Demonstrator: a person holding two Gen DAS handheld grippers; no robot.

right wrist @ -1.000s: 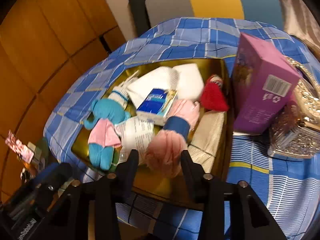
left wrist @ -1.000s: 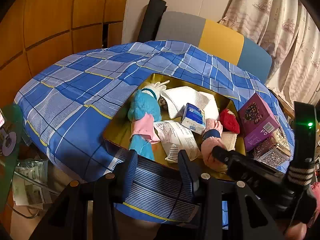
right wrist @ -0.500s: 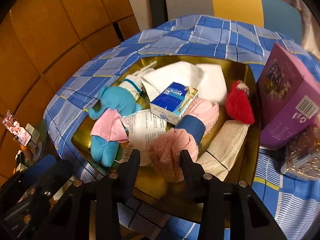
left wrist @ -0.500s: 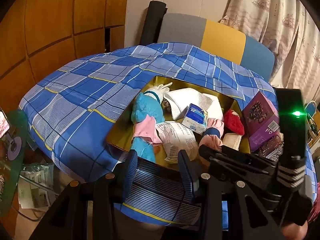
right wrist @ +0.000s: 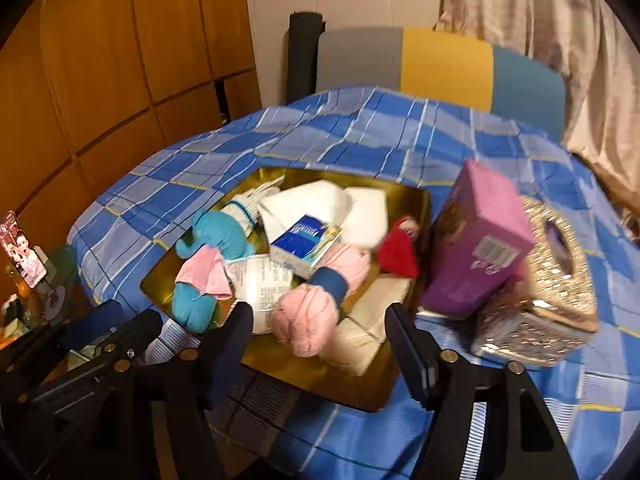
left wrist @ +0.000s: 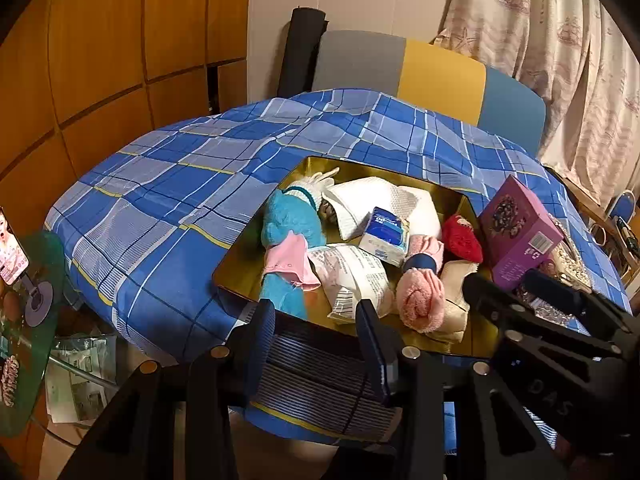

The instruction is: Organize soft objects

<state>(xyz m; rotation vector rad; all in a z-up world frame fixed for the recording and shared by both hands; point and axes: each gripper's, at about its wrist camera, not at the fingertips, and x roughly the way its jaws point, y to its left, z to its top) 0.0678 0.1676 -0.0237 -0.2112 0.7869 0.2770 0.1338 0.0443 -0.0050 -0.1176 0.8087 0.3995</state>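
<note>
A gold tray [left wrist: 236, 264] [right wrist: 416, 200] on the blue plaid cloth holds soft things: a blue plush toy in a pink skirt [left wrist: 290, 236] [right wrist: 212, 252], a pink rolled sock with a navy cuff [left wrist: 420, 292] [right wrist: 316, 304], a red plush [left wrist: 462, 236] [right wrist: 398, 250], white cloths [left wrist: 372, 204] [right wrist: 316, 200], a tissue pack [left wrist: 384, 234] [right wrist: 304, 240], a white printed packet [left wrist: 352, 276] and a beige folded cloth [right wrist: 372, 320]. My left gripper [left wrist: 320, 320] is open and empty before the tray's near edge. My right gripper [right wrist: 320, 336] is open wide, empty, near the pink sock.
A purple box [left wrist: 520, 232] [right wrist: 476, 244] stands right of the tray, with a sparkly silver box [right wrist: 556, 288] beside it. A grey, yellow and blue chair back [left wrist: 432, 76] stands behind the table. A phone on a stand [left wrist: 12, 248] is at the left.
Both grippers have drawn back and up from the tray. The right gripper's fingers have spread wider apart. Nothing in the tray has moved.
</note>
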